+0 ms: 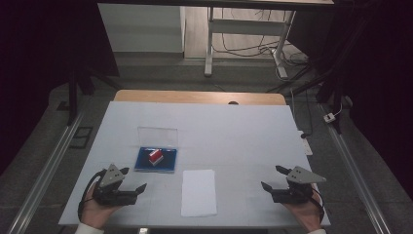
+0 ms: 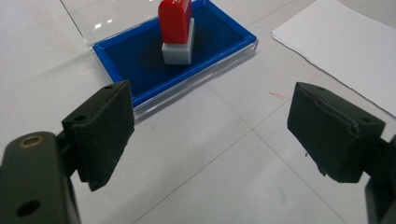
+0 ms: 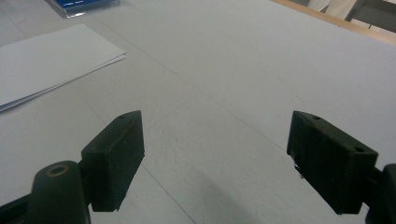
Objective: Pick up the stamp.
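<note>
High view first, working from the near edge outward: both hands sit low at the front of the bench (image 1: 243, 126), one set of tongs each. The left tongs (image 1: 134, 179) are spread wide with nothing in them, angled toward the ink pad. The right tongs (image 1: 272, 177) are just as wide and just as empty, parked well off to the side over bare bench, so my guess is that hand is waiting its turn.

Between the two, near the front edge, lies a sheet of paper (image 1: 198, 192), flat and square to the person. Looks like it's laid there on purpose, right where a stamp would come down.

A bit farther back and to the left is the blue ink pad (image 1: 168, 161), with its clear lid (image 1: 157, 135) flipped open behind it. The red stamp (image 1: 156, 156) stands upright on the pad, face down in the ink, presumably soaking some up. From the left gripper view the stamp (image 2: 176, 28) sits straight ahead between the open jaws, so I'd say a grab by the red handle is what's being lined up.
</note>
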The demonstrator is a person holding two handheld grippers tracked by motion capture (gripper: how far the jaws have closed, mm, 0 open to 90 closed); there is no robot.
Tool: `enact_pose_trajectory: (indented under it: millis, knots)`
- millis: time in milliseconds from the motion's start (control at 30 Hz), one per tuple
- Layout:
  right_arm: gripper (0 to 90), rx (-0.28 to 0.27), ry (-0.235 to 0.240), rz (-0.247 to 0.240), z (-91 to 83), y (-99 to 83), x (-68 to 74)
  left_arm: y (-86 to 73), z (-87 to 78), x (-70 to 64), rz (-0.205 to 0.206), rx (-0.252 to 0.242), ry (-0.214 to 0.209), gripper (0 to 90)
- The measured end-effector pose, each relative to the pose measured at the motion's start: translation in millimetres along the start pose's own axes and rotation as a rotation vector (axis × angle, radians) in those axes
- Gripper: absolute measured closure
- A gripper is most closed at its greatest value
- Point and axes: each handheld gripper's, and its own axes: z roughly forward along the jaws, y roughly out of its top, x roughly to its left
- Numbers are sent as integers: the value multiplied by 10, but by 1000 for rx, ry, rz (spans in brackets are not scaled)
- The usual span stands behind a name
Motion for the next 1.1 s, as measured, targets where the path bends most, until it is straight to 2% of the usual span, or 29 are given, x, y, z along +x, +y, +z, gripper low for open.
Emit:
enact_pose_trajectory:
  millis: [300, 767, 967, 1100]
  knots:
    - [185, 6, 26, 5, 62, -36, -9, 0, 12, 3, 2, 3, -2, 151]
    - [189, 8, 22, -1, 57, -10, 20, 5, -24, -15, -9, -7, 4, 151]
    - [195, 8, 23, 3, 54, -13, 12, 33, -29, -28, -7, -4, 3, 151]
    - [202, 4, 27, 4, 54, 17, 54, 75, -51, -35, 3, -4, 12, 151]
